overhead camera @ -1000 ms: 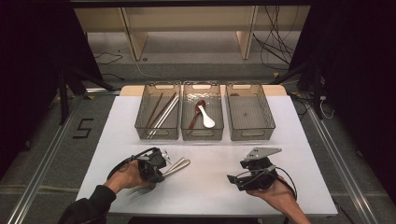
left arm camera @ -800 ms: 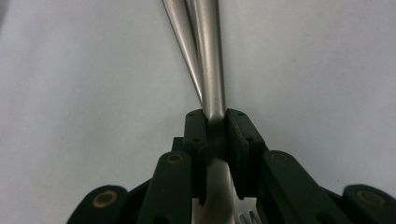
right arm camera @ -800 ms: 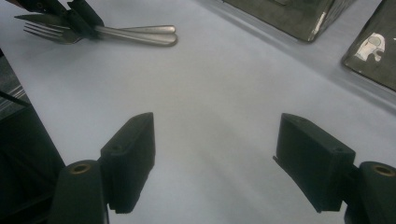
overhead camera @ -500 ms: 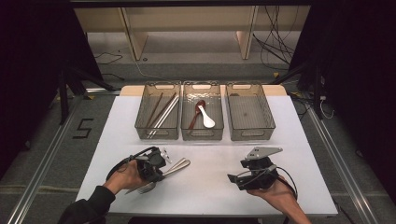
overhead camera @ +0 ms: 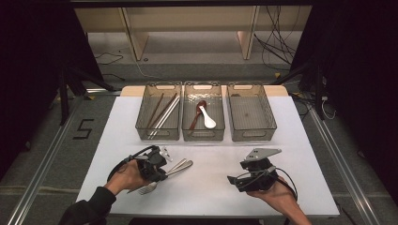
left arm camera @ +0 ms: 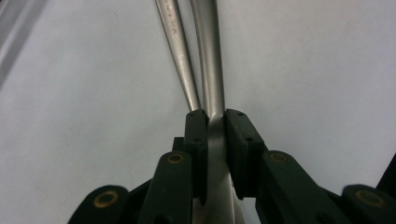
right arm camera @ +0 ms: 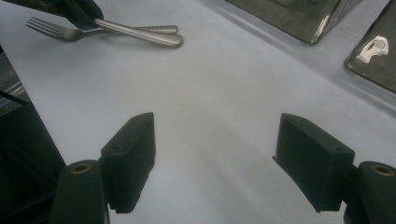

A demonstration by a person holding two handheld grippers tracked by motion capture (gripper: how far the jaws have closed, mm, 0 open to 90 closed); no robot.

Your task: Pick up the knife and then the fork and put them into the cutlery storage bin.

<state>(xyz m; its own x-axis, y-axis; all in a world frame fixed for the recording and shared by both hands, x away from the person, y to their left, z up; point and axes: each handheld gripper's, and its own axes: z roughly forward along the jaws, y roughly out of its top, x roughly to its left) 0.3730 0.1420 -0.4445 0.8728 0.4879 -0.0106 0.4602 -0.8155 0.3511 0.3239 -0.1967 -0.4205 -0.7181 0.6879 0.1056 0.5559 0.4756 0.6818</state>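
Item 1: my left gripper (overhead camera: 162, 169), near the front-left of the white table (overhead camera: 211, 187). In the left gripper view its jaws are pinched onto the flat handle of 1 steel utensil (left arm camera: 211, 65), the pads pressing it from both sides. A 2nd steel handle (left arm camera: 176, 51) runs just beside the left pad, outside the grip, touching or nearly touching the held one; I cannot tell which.

Item 2: the cutlery itself. In the high view 2 handles (overhead camera: 180, 165) stick out to the right of my left gripper, and fork tines (overhead camera: 146, 188) show below it toward the table's front edge. The right gripper view shows the fork (right arm camera: 56, 29) lying flat with the 2 handles side by side.

Item 3: my right gripper (overhead camera: 239, 179), front-right of the table, well apart from the cutlery. Its jaws stand spread wide with only bare tabletop between them.

Item 4: 3 clear bins in a row at the far side. Left bin (overhead camera: 141, 123) holds long thin sticks, dark and silvery. Middle bin (overhead camera: 187, 123) holds 1 white spoon (overhead camera: 207, 119) and 1 dark red spoon (overhead camera: 196, 112). The right bin (overhead camera: 270, 117) stands beside it.
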